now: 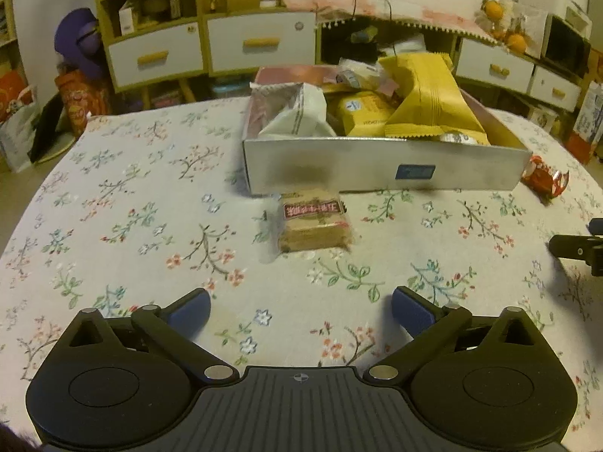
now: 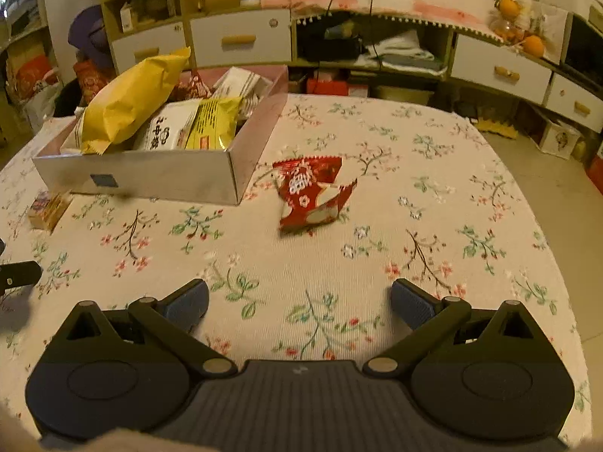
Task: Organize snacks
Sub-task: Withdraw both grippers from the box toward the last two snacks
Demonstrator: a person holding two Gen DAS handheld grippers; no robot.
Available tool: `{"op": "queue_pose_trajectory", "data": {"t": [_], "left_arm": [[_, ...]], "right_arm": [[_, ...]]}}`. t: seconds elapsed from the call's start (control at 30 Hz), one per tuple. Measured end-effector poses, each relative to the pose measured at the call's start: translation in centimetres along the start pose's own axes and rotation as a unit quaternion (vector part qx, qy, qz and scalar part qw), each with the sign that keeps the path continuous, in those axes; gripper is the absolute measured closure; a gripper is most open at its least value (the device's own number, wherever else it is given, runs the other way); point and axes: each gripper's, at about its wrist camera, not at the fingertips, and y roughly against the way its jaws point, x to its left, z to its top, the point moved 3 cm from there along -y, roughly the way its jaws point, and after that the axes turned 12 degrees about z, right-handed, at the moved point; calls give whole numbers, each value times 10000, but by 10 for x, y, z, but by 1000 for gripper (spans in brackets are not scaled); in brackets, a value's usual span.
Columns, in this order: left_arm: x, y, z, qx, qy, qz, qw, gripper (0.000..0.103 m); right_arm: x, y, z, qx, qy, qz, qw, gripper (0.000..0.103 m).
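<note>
A silver cardboard box (image 1: 377, 171) full of snack packets stands on the floral table; it also shows in the right wrist view (image 2: 158, 177). A brown biscuit packet (image 1: 314, 222) lies on the cloth just in front of the box, also seen in the right wrist view (image 2: 49, 207). A red snack packet (image 2: 314, 192) lies right of the box, also at the edge of the left wrist view (image 1: 544, 177). My left gripper (image 1: 301, 310) is open and empty, a short way before the brown packet. My right gripper (image 2: 299, 303) is open and empty, before the red packet.
The box holds a large yellow bag (image 2: 128, 101), a white packet (image 1: 297, 113) and smaller yellow packets (image 1: 361, 113). White drawer cabinets (image 1: 260, 43) and shelves stand behind the table. The table's right edge (image 2: 565, 263) drops to the floor.
</note>
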Motion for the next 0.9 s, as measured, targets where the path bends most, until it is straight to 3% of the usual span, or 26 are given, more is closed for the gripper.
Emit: {"op": "queue_pose_trajectory", "data": {"t": [0.23, 0.5, 0.9], "left_arm": [[-7, -9, 7, -337, 88, 26, 9994, 0], [-10, -21, 21, -325, 336, 237, 9986, 2], [-10, -20, 28, -390, 498, 321, 9975, 31]], "right_arm": [[-3, -11, 11, -248, -11, -69, 9997, 0], [-10, -22, 23, -431, -220, -382, 9981, 3], [-10, -21, 30, -639, -160, -536, 9964, 47]]}}
